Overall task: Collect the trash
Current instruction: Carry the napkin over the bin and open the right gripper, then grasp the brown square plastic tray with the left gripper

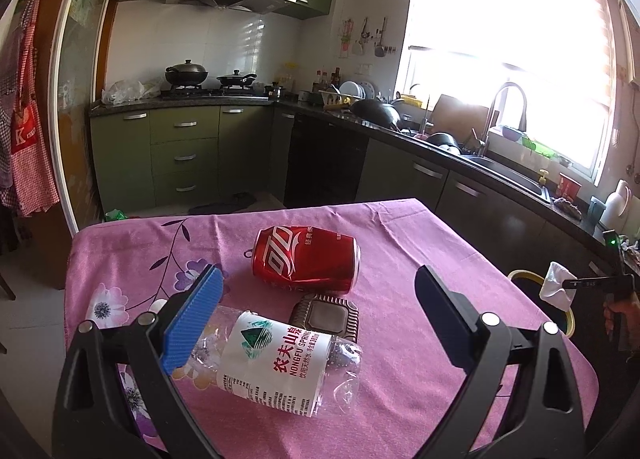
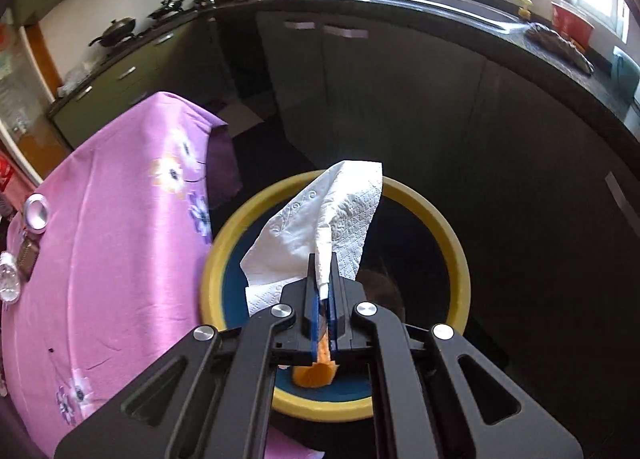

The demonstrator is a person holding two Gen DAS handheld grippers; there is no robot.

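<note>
My left gripper (image 1: 320,287) is open above the pink tablecloth (image 1: 420,259). A crushed clear water bottle (image 1: 280,367) lies between its fingers, close to the blue left pad. A dented red cola can (image 1: 306,259) lies beyond it, with a small brown ribbed tray (image 1: 325,315) between them. My right gripper (image 2: 324,275) is shut on a white paper tissue (image 2: 320,227) and holds it over the yellow-rimmed trash bin (image 2: 456,243). An orange item (image 2: 316,373) lies inside the bin. In the left wrist view the tissue (image 1: 556,285) and bin (image 1: 524,274) show at the right.
The bin stands on the floor right beside the table's edge (image 2: 200,219). Dark kitchen cabinets (image 2: 400,99) and a counter with a sink (image 1: 508,171) run behind it. The can (image 2: 37,213), tray (image 2: 28,263) and bottle (image 2: 9,283) show at the far left of the right wrist view.
</note>
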